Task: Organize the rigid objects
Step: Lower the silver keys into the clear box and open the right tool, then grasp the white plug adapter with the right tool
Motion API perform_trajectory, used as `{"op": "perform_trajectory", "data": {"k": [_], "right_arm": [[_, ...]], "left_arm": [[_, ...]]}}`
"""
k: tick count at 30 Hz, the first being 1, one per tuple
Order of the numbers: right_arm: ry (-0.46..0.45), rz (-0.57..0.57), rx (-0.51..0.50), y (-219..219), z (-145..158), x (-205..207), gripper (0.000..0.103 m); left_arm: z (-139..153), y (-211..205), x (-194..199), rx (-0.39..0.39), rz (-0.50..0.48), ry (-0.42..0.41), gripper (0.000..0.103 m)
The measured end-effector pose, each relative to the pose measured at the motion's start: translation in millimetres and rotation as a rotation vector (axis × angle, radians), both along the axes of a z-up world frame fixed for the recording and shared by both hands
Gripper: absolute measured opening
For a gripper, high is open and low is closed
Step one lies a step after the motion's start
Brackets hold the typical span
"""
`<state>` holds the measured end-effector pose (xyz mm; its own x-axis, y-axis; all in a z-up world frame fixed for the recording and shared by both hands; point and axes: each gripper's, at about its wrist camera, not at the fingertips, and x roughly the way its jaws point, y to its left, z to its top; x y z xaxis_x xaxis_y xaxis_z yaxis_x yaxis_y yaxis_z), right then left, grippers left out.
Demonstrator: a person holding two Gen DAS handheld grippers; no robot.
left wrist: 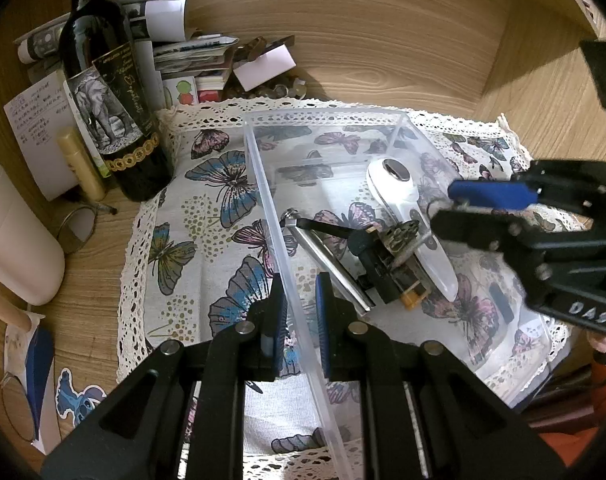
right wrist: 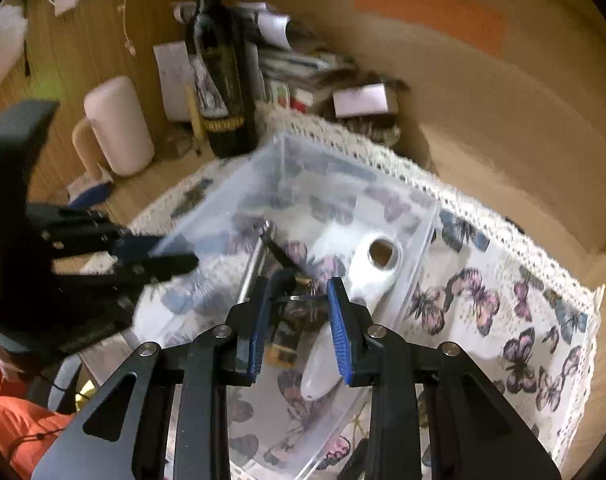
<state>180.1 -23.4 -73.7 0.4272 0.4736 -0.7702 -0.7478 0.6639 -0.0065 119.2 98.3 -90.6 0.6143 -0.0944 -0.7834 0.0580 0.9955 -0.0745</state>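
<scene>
Step in hand: the left tongs [left wrist: 297, 308] straddle the near wall of the clear plastic box [left wrist: 263, 184], steadying it at frame centre; whether the pads actually pinch the wall cannot be told.
Right tongs [right wrist: 299, 312]: parted, holding nothing, poised over the box's contents.
Task's things: a white shoehorn-like piece [left wrist: 395, 188], a metal rod [left wrist: 327, 256] and a black-and-yellow gadget [left wrist: 387, 276] lie inside the box, touching one another.
Next move: likely a reach for another loose item, the box kept steady meanwhile.
In the way: a wine bottle [left wrist: 103, 92], upper left, just beside the butterfly cloth [left wrist: 207, 216]; paper clutter [left wrist: 191, 56] behind on the counter [left wrist: 383, 52].
</scene>
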Motion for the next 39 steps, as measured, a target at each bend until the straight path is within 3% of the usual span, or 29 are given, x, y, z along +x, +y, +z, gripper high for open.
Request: {"op": "perform_trajectory", "data": {"k": [4, 9, 15, 20, 31, 39], "right_arm": [[0.035, -0.025, -0.019, -6.7, -8.8, 5.0, 0.026], [0.003, -0.066, 0.016, -22.9, 3.4, 4.5, 0.027], [-0.063, -0.16, 0.061, -55.4, 22.3, -0.8, 0.038], [-0.068, -0.242, 0.058, -83.1, 21.0, -6.2, 0.044], [-0.013, -0.376, 0.061, -130.8, -13.8, -37.0, 0.044], [0.127, -0.41, 0.073, -146.1, -56.9, -47.4, 0.044]], "left_arm": [[-0.1, 0.2, 0.0, -0.001, 0.0, -0.001, 0.013], [0.1, -0.9, 0.2, 0.001, 0.0, 0.001, 0.013], [0.1, -0.4, 0.1, 0.0, 0.0, 0.001, 0.013], [0.1, -0.7, 0.1, 0.0, 0.0, 0.0, 0.013], [1.4, -0.6, 2.2, -0.012, 0.001, 0.005, 0.013], [1.5, -1.6, 0.2, 0.0, 0.008, 0.004, 0.013]]}}
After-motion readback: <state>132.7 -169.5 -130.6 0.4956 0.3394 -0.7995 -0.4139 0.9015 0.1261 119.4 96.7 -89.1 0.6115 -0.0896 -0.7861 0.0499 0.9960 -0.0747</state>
